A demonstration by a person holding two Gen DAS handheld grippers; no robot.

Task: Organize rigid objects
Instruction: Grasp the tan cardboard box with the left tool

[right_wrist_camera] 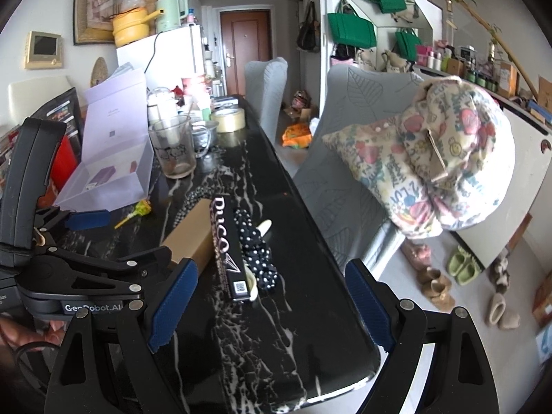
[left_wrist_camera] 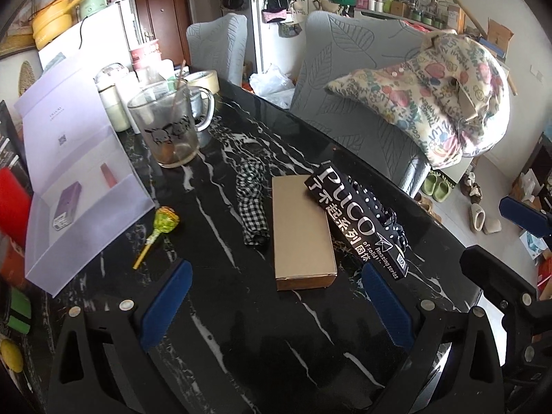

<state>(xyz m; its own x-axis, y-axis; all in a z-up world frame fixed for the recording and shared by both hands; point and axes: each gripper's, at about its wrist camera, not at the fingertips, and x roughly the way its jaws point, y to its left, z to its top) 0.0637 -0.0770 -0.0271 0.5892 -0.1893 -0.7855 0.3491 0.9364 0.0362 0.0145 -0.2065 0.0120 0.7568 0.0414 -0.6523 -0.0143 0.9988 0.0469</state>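
A brown cardboard box [left_wrist_camera: 302, 231] lies flat on the black marble table [left_wrist_camera: 241, 327]. A long black "PUCO" box [left_wrist_camera: 358, 220] leans beside it, resting on a polka-dot fabric piece [left_wrist_camera: 393, 214]. A checkered fabric piece [left_wrist_camera: 252, 203] lies left of the cardboard box. A lollipop [left_wrist_camera: 157, 231] lies further left. My left gripper [left_wrist_camera: 276, 296] is open and empty, just short of the cardboard box. In the right wrist view the cardboard box [right_wrist_camera: 193, 238], black box [right_wrist_camera: 229, 252] and polka-dot piece [right_wrist_camera: 257, 252] lie ahead of my open, empty right gripper [right_wrist_camera: 272, 300].
A glass mug [left_wrist_camera: 165, 127] with a stick, a tape roll [left_wrist_camera: 205, 81], cups and an open lilac gift box [left_wrist_camera: 72, 172] crowd the table's left side. Grey chairs [left_wrist_camera: 362, 103] with a patterned bag [left_wrist_camera: 445, 93] stand along the right edge. My left gripper shows at the left in the right wrist view [right_wrist_camera: 89, 220].
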